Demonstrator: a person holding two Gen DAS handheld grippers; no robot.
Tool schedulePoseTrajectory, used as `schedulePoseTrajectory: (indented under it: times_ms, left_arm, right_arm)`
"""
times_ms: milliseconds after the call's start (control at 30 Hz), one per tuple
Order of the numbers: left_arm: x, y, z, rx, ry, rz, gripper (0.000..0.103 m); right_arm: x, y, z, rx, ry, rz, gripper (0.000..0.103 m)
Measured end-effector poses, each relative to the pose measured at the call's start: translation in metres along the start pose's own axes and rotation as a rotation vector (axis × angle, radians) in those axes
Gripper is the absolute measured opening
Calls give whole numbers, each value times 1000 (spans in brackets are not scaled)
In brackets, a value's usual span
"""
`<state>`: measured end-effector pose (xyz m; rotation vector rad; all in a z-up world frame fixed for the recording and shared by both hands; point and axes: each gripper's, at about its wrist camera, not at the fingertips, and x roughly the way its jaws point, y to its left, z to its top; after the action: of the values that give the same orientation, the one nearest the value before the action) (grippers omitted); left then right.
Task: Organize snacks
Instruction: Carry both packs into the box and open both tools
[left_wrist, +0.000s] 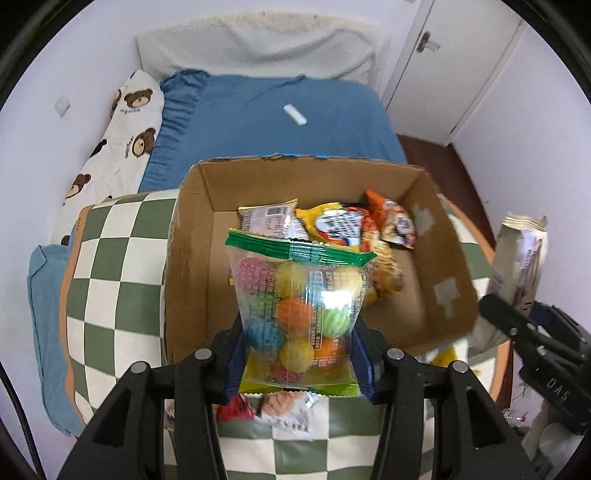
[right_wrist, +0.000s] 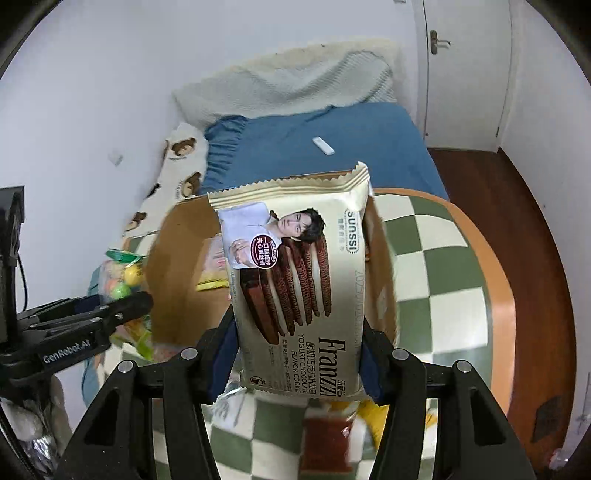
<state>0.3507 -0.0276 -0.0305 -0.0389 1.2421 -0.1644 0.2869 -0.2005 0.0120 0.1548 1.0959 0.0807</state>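
The cardboard box (left_wrist: 310, 236) sits on the round checkered table (left_wrist: 110, 280), in front of the blue bed (left_wrist: 280, 122). In the right wrist view most of the box's inside is hidden behind the cookie packet (right_wrist: 299, 291); only the left wrist view shows the packets lying at its far end: a pale one (left_wrist: 267, 219), a yellow one (left_wrist: 332, 221) and an orange one (left_wrist: 395, 218). The right gripper (right_wrist: 299, 365) has its jaws closed on the lower end of the cookie packet, which is held upright above the box's near edge. The left gripper (left_wrist: 299, 363) clamps a clear bag of coloured candy balls (left_wrist: 299, 314), also over the near edge. Small wrappers (left_wrist: 280, 406) on the table near the box are half hidden under the left gripper's fingers and hard to identify; those below the cookie packet are blurred.
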Motion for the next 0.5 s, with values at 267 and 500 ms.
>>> schedulePoseTrajectory:
  times_ms: [267,500]
  left_arm:
    - [77,22,22,-23,195,40,46]
    - [104,38,20,-70,277,43,47]
  right_arm:
    - [77,-20,28,5,181,-53,59]
    - [115,-22,28,-3,300,-77,60]
